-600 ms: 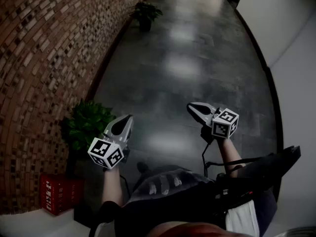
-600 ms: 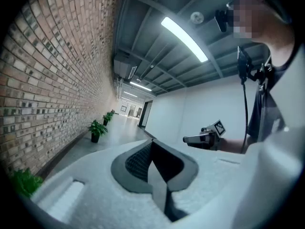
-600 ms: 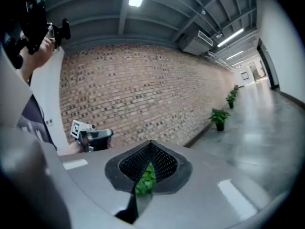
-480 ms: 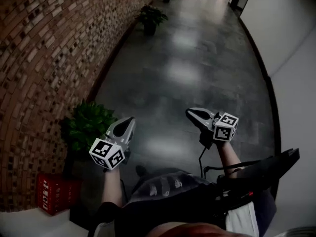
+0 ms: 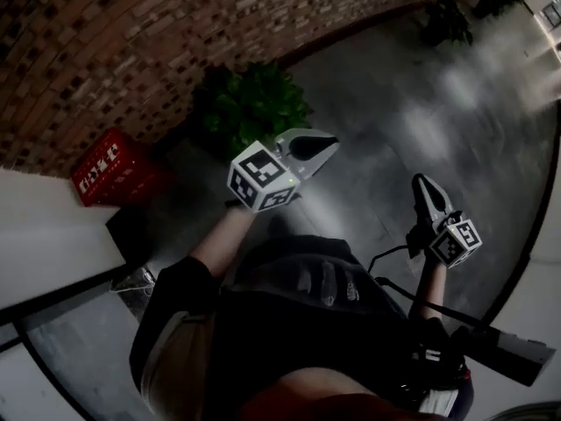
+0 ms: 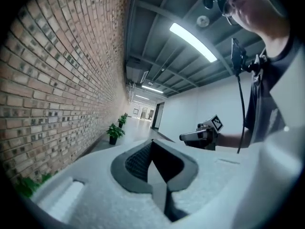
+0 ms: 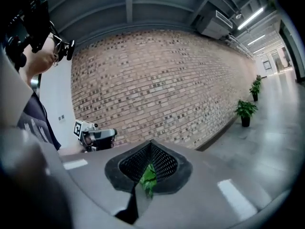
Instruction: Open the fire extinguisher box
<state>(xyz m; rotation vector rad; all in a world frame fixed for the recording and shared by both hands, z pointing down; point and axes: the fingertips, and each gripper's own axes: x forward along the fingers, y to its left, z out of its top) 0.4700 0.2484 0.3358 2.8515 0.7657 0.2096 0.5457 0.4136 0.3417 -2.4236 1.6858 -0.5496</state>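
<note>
A red fire extinguisher box (image 5: 110,172) sits at the middle left of the head view, at the foot of a brick wall (image 5: 131,42), near a potted plant (image 5: 250,103). Apart from the box, the left gripper (image 5: 320,145) hovers near the centre and the right gripper (image 5: 425,187) further right. Both have their jaws closed together on nothing.

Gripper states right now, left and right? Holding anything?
Left grey two-jaw gripper: jaws together, holding nothing.
Right grey two-jaw gripper: jaws together, holding nothing.

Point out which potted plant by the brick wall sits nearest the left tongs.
The large bushy plant beside the red box, just beyond the left tongs. The other plants stand far down the corridor.
</note>
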